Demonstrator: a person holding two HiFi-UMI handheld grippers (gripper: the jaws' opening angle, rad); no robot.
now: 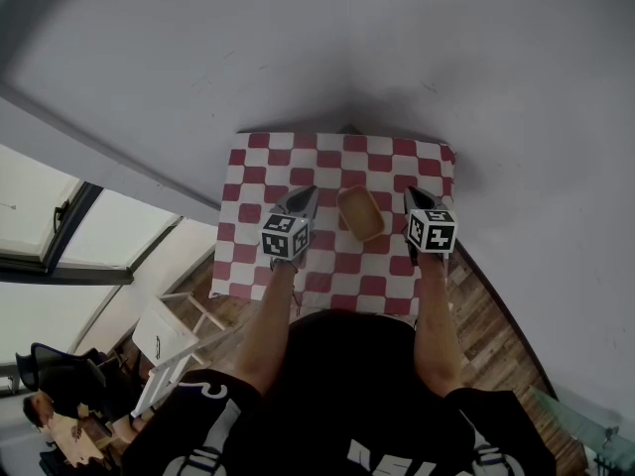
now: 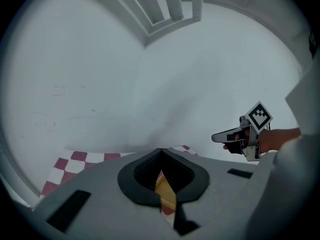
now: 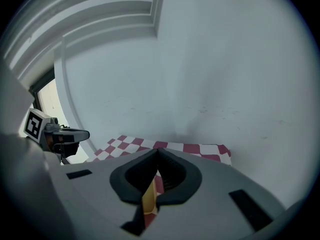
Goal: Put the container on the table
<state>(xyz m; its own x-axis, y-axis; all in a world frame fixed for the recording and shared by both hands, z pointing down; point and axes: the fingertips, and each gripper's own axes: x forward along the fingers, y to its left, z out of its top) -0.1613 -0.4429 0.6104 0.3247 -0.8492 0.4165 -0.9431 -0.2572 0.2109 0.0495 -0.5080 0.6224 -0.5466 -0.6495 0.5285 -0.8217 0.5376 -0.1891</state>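
Observation:
A tan, shallow container [image 1: 360, 212] rests on the table with the red-and-white checked cloth [image 1: 327, 152], in the head view midway between my two grippers. My left gripper [image 1: 305, 197] hovers just left of it and my right gripper [image 1: 416, 197] just right of it, neither touching it. In both gripper views the jaws meet at the tips with nothing held. Through the gap under the left gripper [image 2: 161, 152] a strip of the container [image 2: 165, 192] shows. A strip of the container [image 3: 148, 200] also shows below the right gripper [image 3: 157, 152].
The table stands against a pale wall [image 1: 347, 48]. A white stool [image 1: 177, 333] stands on the wooden floor [image 1: 496, 325] at the lower left, beside a window [image 1: 60, 236]. The right gripper's cube [image 2: 259, 116] and the left gripper's cube [image 3: 36, 124] show in each other's views.

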